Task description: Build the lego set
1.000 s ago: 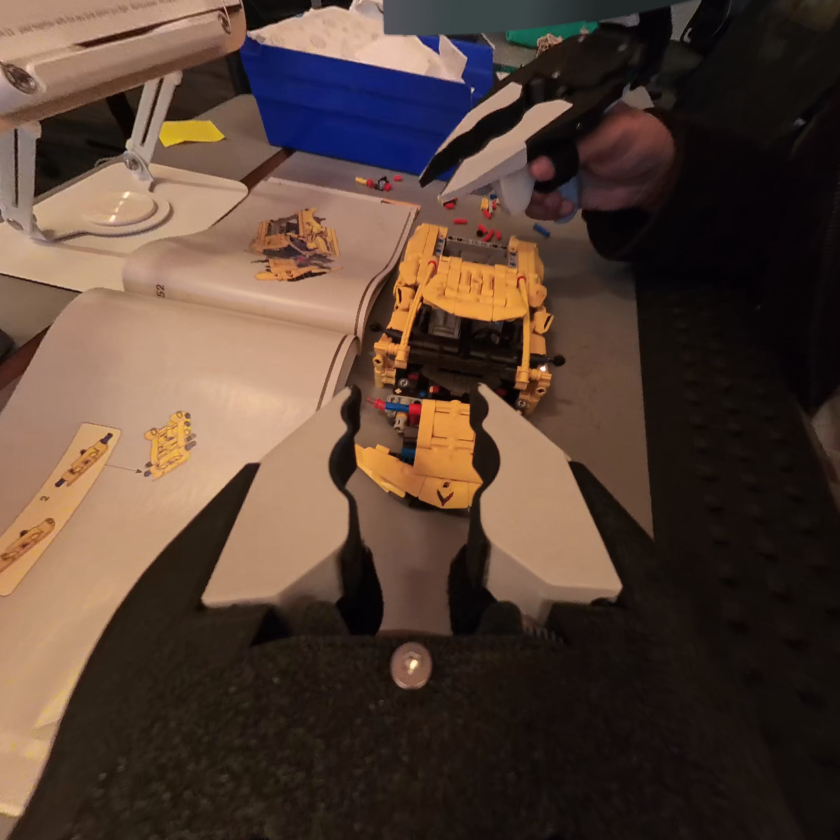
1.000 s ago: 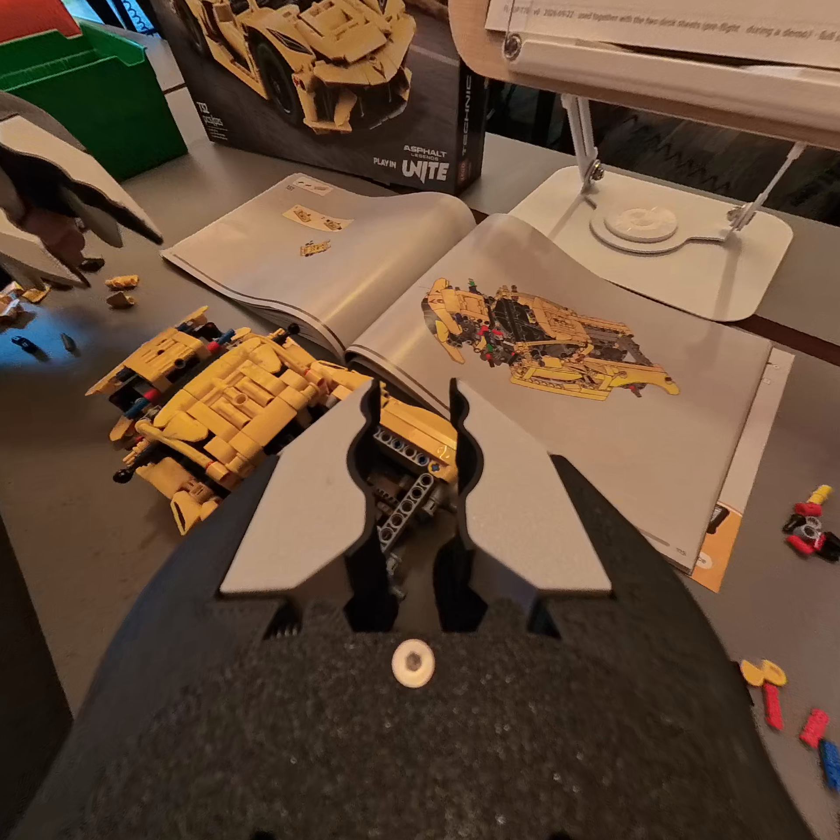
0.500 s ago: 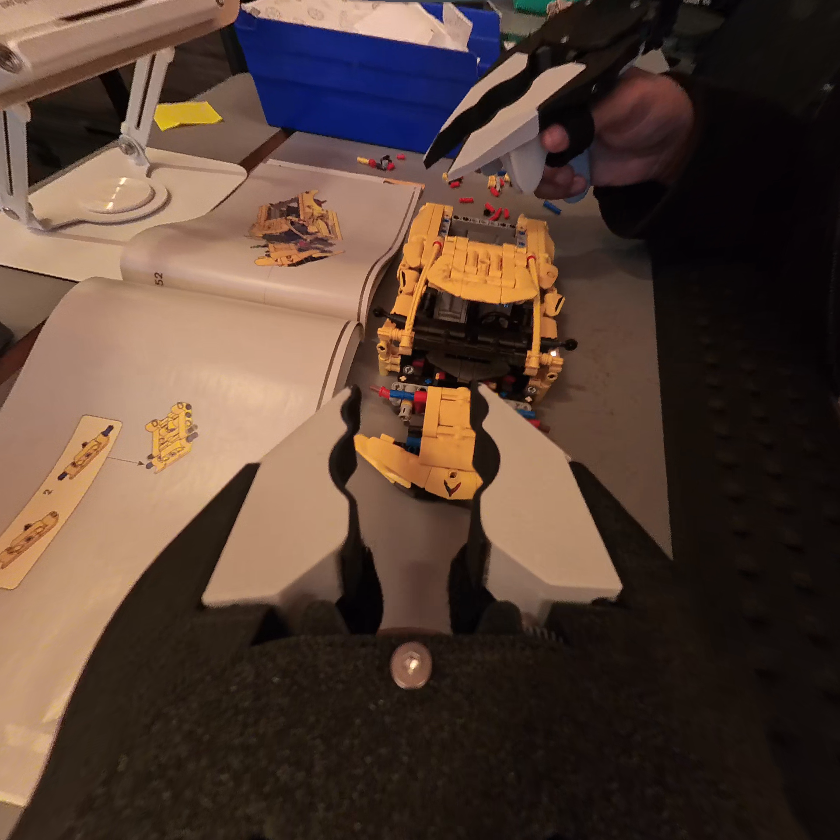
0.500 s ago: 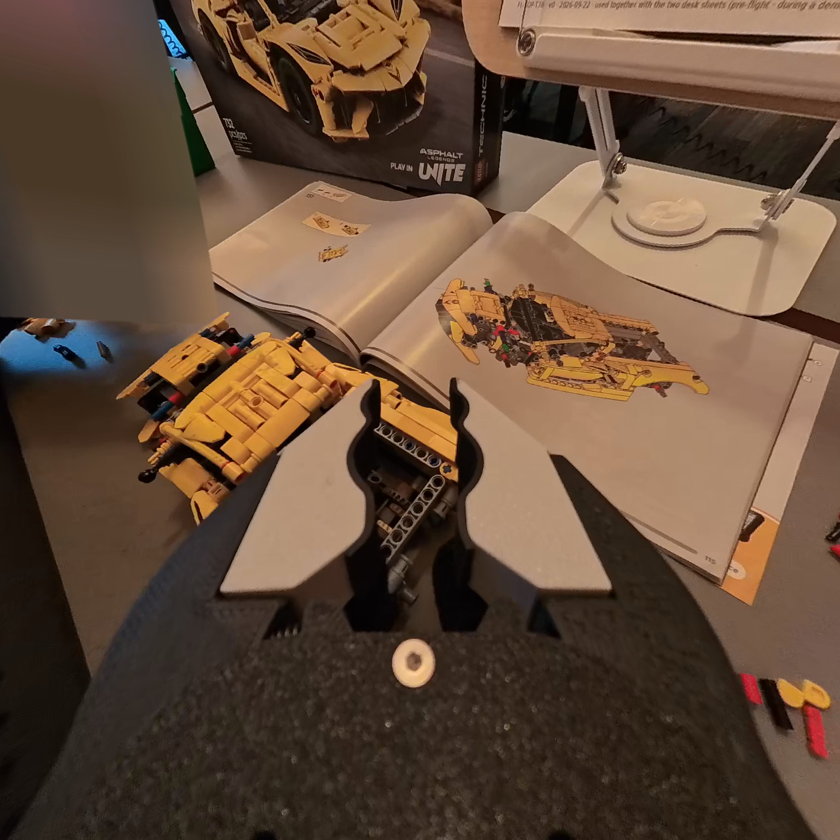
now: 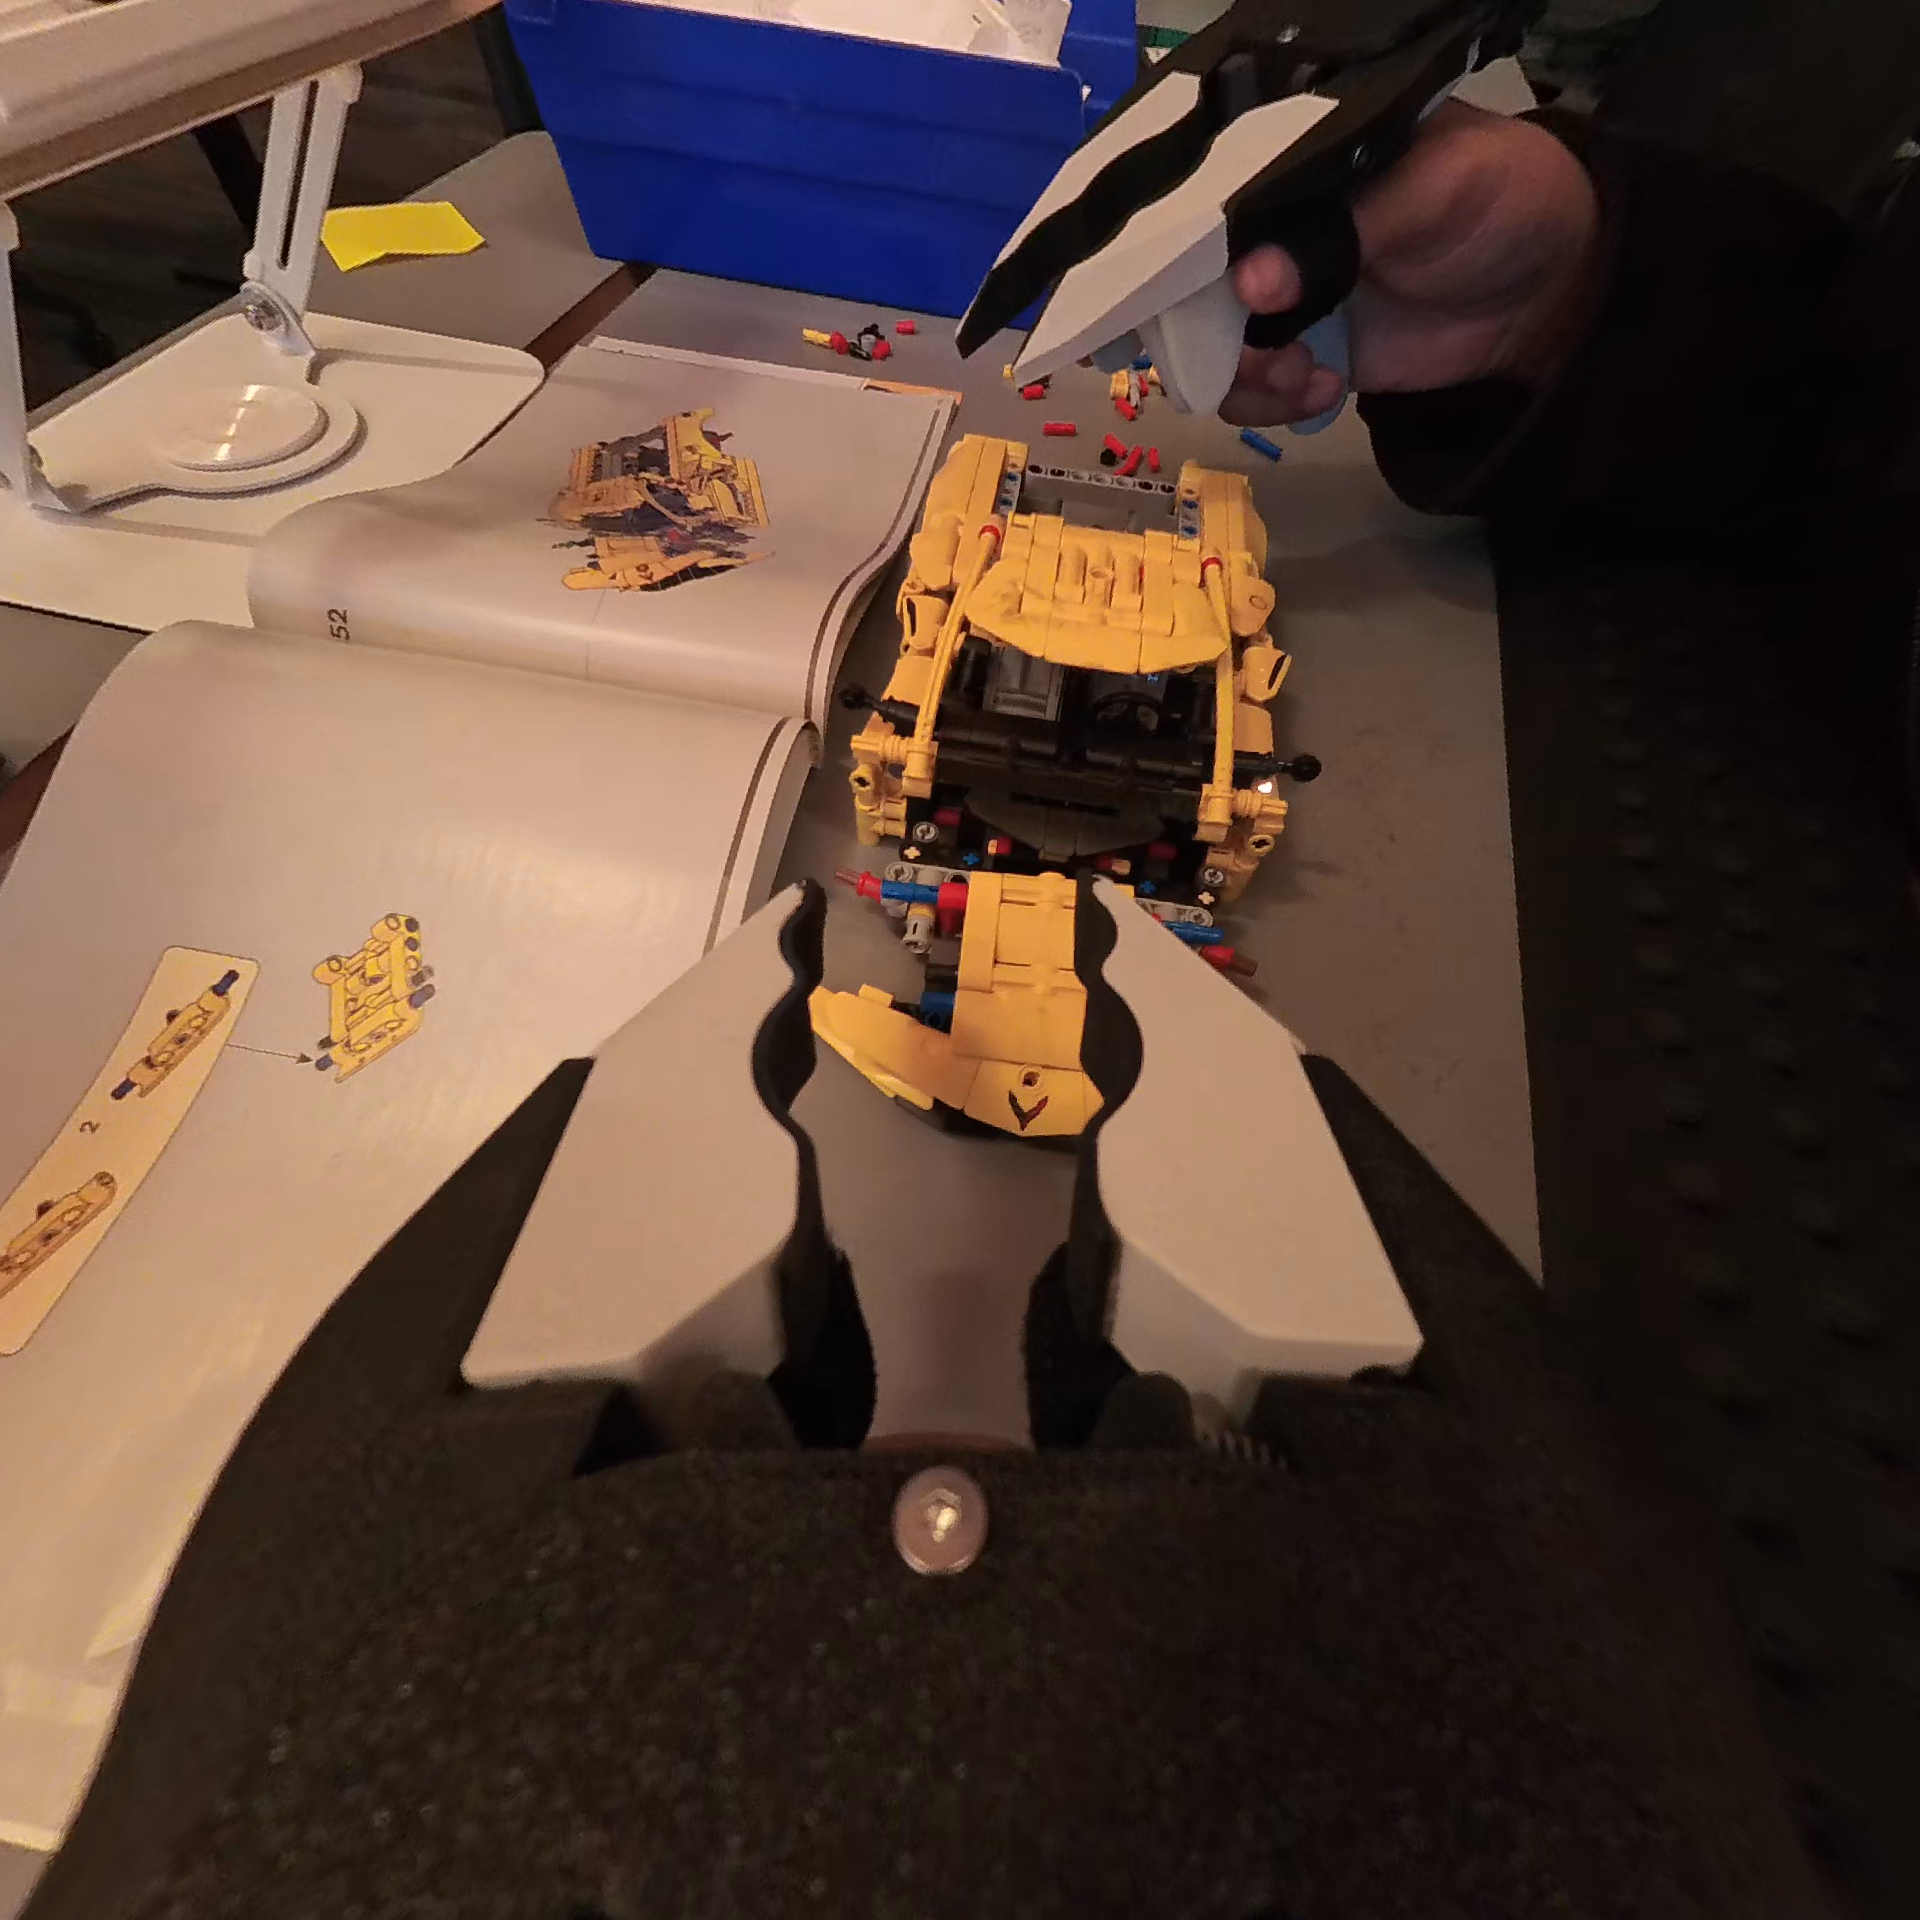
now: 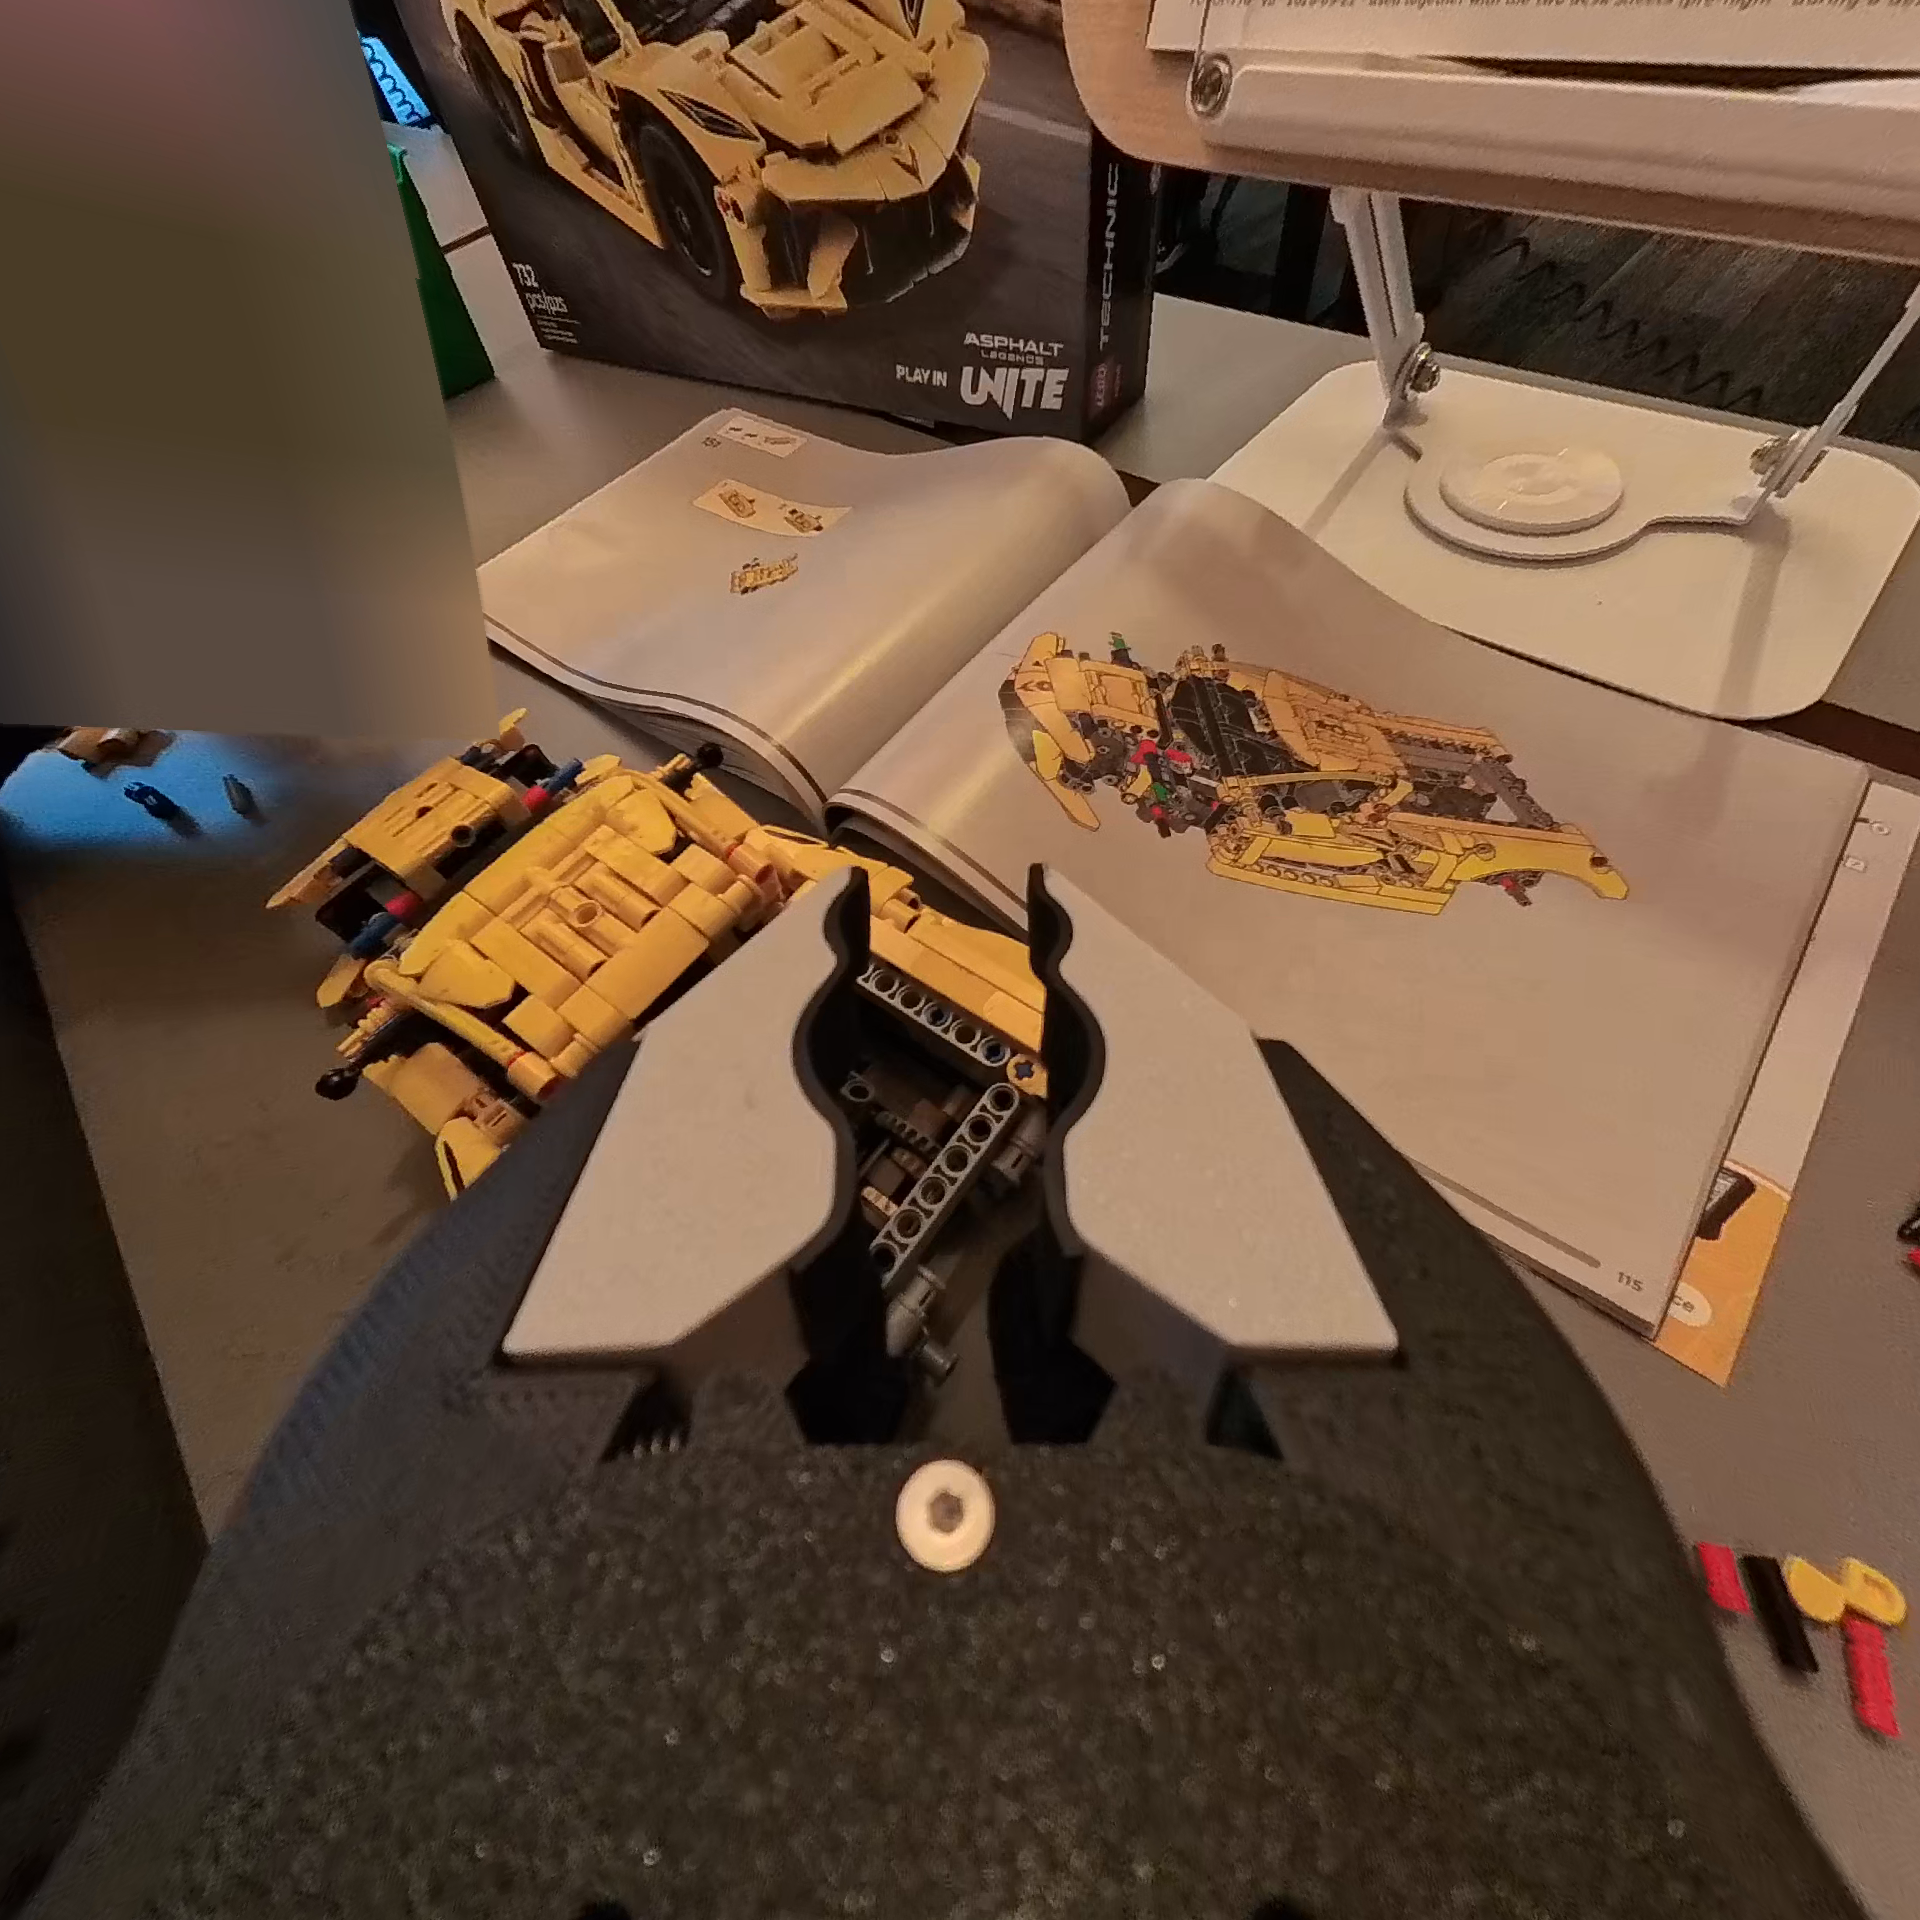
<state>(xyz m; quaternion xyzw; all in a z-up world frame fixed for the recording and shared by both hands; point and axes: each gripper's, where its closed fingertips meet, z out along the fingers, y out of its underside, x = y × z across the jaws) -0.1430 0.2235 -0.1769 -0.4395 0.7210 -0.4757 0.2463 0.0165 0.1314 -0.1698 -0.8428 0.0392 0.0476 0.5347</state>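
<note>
Fingers of left gripper (image 5: 943, 914) and right gripper (image 6: 948, 896) spread above yellow lego car (image 5: 1081, 665), nothing pinched.

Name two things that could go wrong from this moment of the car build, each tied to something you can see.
1. The left gripper stands open around the yellow nose section; closing hard might pop panels off.
2. Small loose pins lie behind the car, beneath the right gripper; a sweep could scatter them.

My left tool (image 5: 945, 997) has bare table (image 5: 1392, 997) to the right of the yellow car (image 5: 1081, 665). The open booklet (image 5: 436, 831) crowds the car's left side; loose pins (image 6: 1808, 1631) and the blue bin (image 5: 821, 135) block beyond it.
</note>
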